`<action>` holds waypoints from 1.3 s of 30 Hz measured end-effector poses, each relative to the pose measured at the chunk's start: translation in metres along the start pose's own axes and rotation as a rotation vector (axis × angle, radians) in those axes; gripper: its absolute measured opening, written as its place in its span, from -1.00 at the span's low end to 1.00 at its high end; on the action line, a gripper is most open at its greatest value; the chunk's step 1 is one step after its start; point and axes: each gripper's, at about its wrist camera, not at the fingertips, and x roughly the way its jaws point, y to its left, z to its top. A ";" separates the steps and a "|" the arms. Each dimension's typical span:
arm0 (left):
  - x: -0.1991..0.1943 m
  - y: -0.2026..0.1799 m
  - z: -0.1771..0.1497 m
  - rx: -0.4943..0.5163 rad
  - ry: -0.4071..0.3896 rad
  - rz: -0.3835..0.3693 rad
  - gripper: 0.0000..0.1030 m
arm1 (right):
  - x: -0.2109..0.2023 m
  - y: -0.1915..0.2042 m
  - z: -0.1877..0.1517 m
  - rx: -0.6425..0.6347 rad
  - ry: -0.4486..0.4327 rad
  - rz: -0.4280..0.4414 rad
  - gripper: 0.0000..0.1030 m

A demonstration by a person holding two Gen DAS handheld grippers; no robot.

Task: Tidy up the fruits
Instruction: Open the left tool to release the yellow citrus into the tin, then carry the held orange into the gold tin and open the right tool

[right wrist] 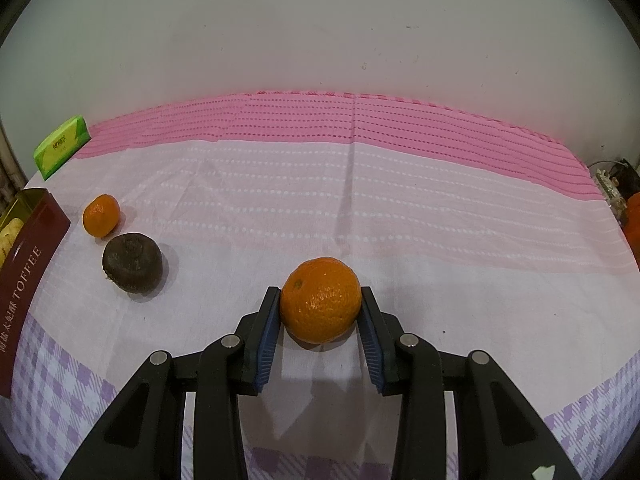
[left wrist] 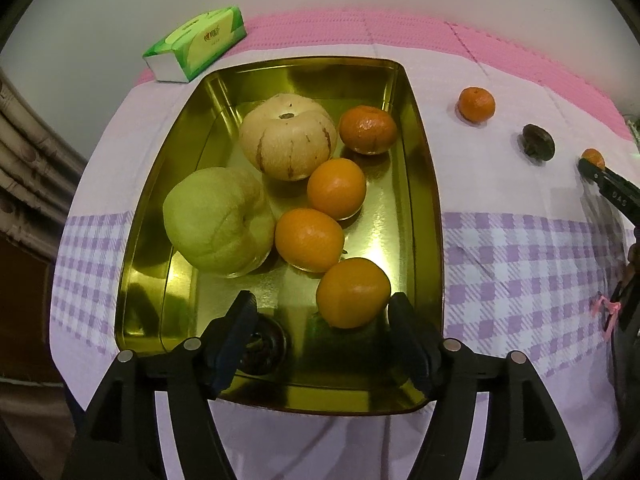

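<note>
A gold tin tray (left wrist: 424,216) holds two pale round fruits (left wrist: 218,220), several oranges (left wrist: 352,292) and a dark fruit (left wrist: 266,346) at its near edge. My left gripper (left wrist: 322,312) is open and empty above the tray's near end. My right gripper (right wrist: 320,312) is shut on an orange (right wrist: 320,306) that rests on the cloth; its finger and the orange (left wrist: 593,158) show at the far right of the left wrist view. A small orange (right wrist: 101,216) and a dark fruit (right wrist: 132,262) lie on the cloth left of it, beside the tray (right wrist: 28,264).
A green tissue pack (left wrist: 198,42) lies behind the tray near the wall. The table has a pink and purple-checked cloth (right wrist: 400,216). Small clutter sits at the far right edge (right wrist: 616,196).
</note>
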 end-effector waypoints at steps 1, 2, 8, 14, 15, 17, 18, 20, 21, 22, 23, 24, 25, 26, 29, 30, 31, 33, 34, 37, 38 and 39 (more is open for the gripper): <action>-0.002 0.000 0.000 0.000 -0.004 -0.001 0.35 | 0.000 0.000 0.000 0.001 0.001 -0.001 -0.32; -0.003 0.000 0.000 -0.001 -0.005 -0.001 0.35 | 0.000 0.000 0.000 0.001 0.002 -0.001 -0.32; -0.008 -0.002 0.000 -0.002 -0.005 -0.009 0.38 | 0.001 0.001 0.001 -0.003 0.002 -0.004 -0.32; -0.013 0.000 -0.001 0.002 -0.009 -0.015 0.44 | 0.003 0.001 0.002 -0.007 0.002 -0.006 -0.32; -0.013 0.001 -0.001 0.004 -0.008 -0.017 0.44 | 0.003 0.001 0.002 -0.009 0.002 -0.008 -0.32; -0.016 0.000 -0.003 0.018 -0.015 -0.023 0.44 | 0.003 0.002 0.002 -0.011 0.003 -0.009 -0.32; -0.018 -0.001 -0.003 0.026 -0.017 -0.018 0.44 | 0.003 0.002 0.002 -0.012 0.003 -0.010 -0.32; -0.021 -0.002 -0.003 0.031 -0.023 -0.018 0.45 | 0.002 0.002 0.001 -0.013 0.003 -0.013 -0.32; -0.022 -0.002 -0.003 0.030 -0.024 -0.020 0.48 | 0.002 0.002 0.001 -0.012 0.002 -0.013 -0.32; -0.023 -0.002 -0.003 0.028 -0.025 -0.020 0.49 | 0.002 0.002 0.001 -0.012 0.003 -0.014 -0.32; -0.024 -0.001 -0.003 0.026 -0.027 -0.021 0.51 | 0.003 0.003 0.001 -0.014 0.003 -0.015 -0.32; -0.025 0.000 -0.003 0.023 -0.029 -0.022 0.52 | 0.003 0.003 0.001 -0.014 0.003 -0.015 -0.32; -0.027 0.001 -0.003 0.020 -0.031 -0.024 0.53 | 0.002 0.002 0.001 -0.013 0.003 -0.014 -0.32; -0.028 0.001 -0.002 0.018 -0.032 -0.026 0.53 | 0.002 0.003 0.001 -0.012 0.003 -0.014 -0.32; -0.035 0.004 -0.001 0.012 -0.049 -0.032 0.53 | 0.001 0.003 0.002 -0.015 0.002 -0.012 -0.32; -0.037 0.005 0.000 0.013 -0.057 -0.031 0.53 | 0.000 0.003 0.002 -0.015 0.002 -0.012 -0.32; -0.040 0.005 0.001 0.016 -0.069 -0.029 0.53 | -0.001 0.003 0.003 -0.015 0.000 -0.012 -0.32; -0.045 0.007 0.003 0.007 -0.088 -0.022 0.53 | -0.001 0.004 0.004 -0.017 -0.001 -0.011 -0.32; -0.048 0.009 0.004 0.004 -0.100 -0.018 0.53 | -0.003 0.005 0.004 -0.019 -0.003 -0.012 -0.32; -0.058 0.020 0.010 -0.034 -0.144 0.005 0.53 | -0.007 0.007 0.007 -0.020 -0.008 -0.005 -0.32; -0.061 0.025 0.011 -0.052 -0.156 0.005 0.53 | -0.009 0.008 0.007 -0.021 -0.011 -0.002 -0.32; -0.064 0.031 0.012 -0.075 -0.168 0.009 0.53 | -0.012 0.009 0.009 -0.025 -0.016 0.002 -0.32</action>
